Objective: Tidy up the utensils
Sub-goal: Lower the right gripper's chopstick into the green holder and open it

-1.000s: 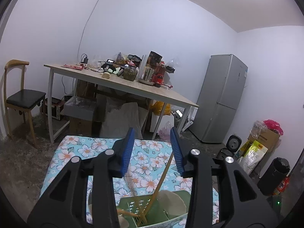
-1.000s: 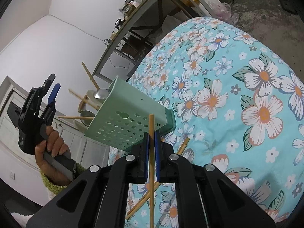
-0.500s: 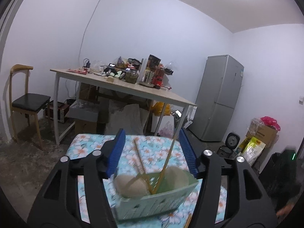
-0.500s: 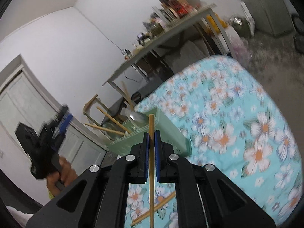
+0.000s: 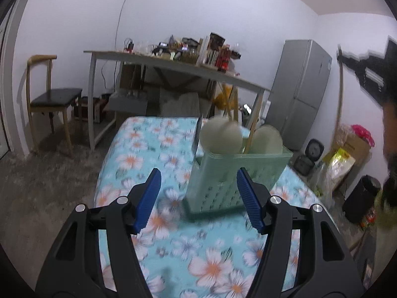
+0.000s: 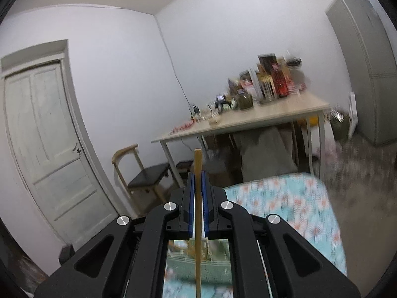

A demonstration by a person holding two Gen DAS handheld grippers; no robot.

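Note:
A pale green perforated utensil holder [image 5: 235, 173] stands on the floral tablecloth [image 5: 148, 149], with two round spoon bowls [image 5: 220, 136] and chopsticks [image 5: 253, 124] sticking out of it. My left gripper [image 5: 198, 173] is low in front of it, its jaws opening. The holder sits just beyond the blue pads [image 5: 148, 196], untouched. My right gripper [image 6: 197, 173] is shut on a wooden chopstick [image 6: 197, 198] held upright, high above the holder [image 6: 183, 268]. In the left wrist view the right gripper [image 5: 372, 74] shows blurred at the upper right with its chopstick [image 5: 340, 94].
Behind the floral table stands a cluttered wooden desk [image 5: 173, 67] with a chair [image 5: 54, 96] to its left and a grey fridge [image 5: 300, 87] to its right. Bags, boxes [image 5: 347, 154] and a black bin [image 5: 359, 198] line the right wall. A white door [image 6: 44, 136] is at the left.
My left gripper's jaws have widened and it has drawn back and down, leaving the holder standing ahead on the cloth. My right gripper has risen and rolled level, still holding the chopstick.

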